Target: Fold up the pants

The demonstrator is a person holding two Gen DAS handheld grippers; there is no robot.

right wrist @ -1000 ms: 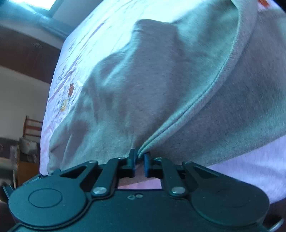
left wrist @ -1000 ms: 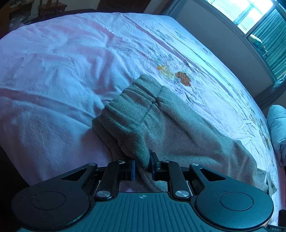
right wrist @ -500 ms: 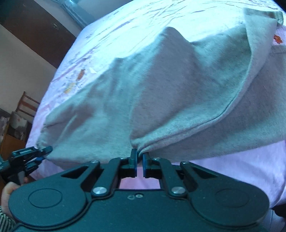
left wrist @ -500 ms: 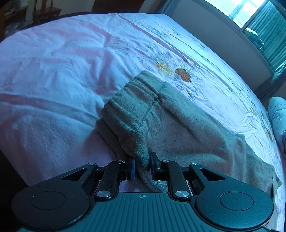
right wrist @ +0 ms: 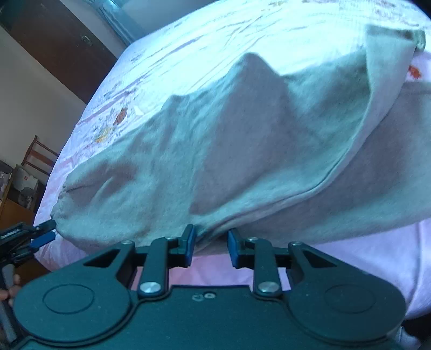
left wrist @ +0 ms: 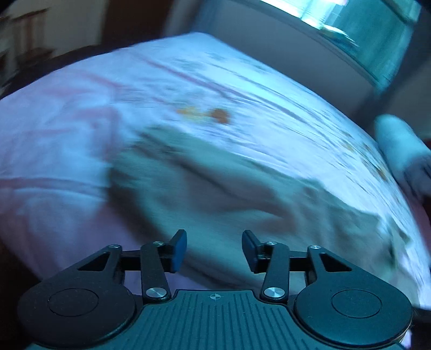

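Observation:
The grey pants (right wrist: 242, 150) lie folded lengthwise on the pink bed sheet (right wrist: 363, 258), one leg laid over the other. My right gripper (right wrist: 211, 246) is at their near edge with its jaws opening; the cloth edge sits just past the fingertips and the pads do not press on it. In the blurred left wrist view, the pants (left wrist: 204, 188) lie below and ahead of my left gripper (left wrist: 214, 250), whose jaws are opening with nothing between them. The right wrist view also shows the left gripper (right wrist: 49, 230) beside the waistband end, apart from the cloth.
The bed's near edge runs just under both grippers. A pale pillow (left wrist: 398, 142) lies at the far right. A window (left wrist: 350, 16) is behind the bed. A wooden chair (right wrist: 37, 156) and a dark wardrobe (right wrist: 67, 45) stand beyond the bed's far side.
Both grippers were shut on the pants' near edge and have let go. The left gripper has pulled back and up, blurring its view. The pants have settled on the bed.

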